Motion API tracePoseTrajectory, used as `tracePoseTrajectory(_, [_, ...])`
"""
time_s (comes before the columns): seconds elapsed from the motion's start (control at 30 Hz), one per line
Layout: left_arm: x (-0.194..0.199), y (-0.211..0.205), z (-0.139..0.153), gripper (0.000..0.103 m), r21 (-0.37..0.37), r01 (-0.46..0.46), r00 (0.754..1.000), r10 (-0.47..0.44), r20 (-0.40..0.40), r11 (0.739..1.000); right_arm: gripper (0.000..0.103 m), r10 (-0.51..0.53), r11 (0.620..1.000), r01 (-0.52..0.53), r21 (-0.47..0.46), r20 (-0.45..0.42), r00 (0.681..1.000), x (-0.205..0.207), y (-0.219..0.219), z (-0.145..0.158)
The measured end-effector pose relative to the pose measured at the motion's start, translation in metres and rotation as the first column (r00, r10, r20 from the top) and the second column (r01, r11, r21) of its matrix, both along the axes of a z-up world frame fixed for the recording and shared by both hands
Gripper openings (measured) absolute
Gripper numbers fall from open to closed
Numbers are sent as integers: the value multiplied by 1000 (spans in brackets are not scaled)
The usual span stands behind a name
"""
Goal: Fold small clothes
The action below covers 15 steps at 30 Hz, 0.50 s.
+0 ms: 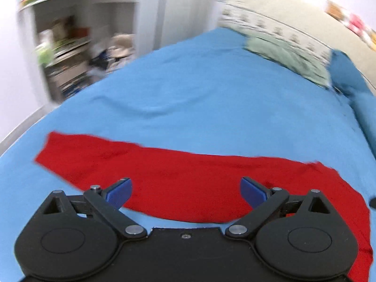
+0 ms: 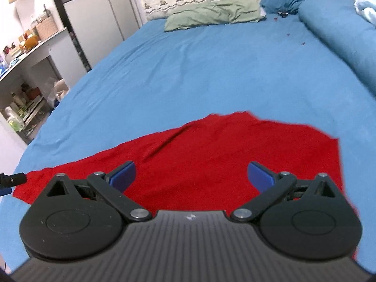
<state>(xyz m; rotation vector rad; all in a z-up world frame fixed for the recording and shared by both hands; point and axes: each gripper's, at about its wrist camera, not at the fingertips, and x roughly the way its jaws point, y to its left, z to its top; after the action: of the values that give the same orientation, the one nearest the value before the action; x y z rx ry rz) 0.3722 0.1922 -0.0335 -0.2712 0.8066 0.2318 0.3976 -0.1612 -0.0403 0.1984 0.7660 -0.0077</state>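
a: left wrist view: left hand-held gripper (image 1: 185,191) gapes wide, empty, above the red garment (image 1: 188,176) lying flat on the bed (image 1: 199,94).

b: right wrist view: right hand-held gripper (image 2: 191,176) also wide, empty. cloth looks light and floppy; pinch its corners.

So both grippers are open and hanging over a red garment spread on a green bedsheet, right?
Not quite: the bedsheet is blue, as the right wrist view shows; only the pillow at the headboard is green. The rest holds: left gripper and right gripper are open above the red garment.
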Motion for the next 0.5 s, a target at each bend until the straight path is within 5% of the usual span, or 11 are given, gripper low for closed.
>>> tracePoseTrajectory(0.23, [-9, 105, -42, 97, -52, -232, 972, 230, -43, 971, 103, 42, 999, -44, -21, -66, 997, 11, 75, -36])
tracePoseTrajectory(0.43, [8, 160, -89, 65, -137, -339, 940, 328, -95, 931, 103, 45, 997, -50, -51, -98, 994, 6, 102, -55])
tracePoseTrajectory(0.5, [11, 165, -95, 62, -156, -357, 933, 345, -97, 921, 103, 40, 997, -46, -56, -102, 994, 8, 101, -59])
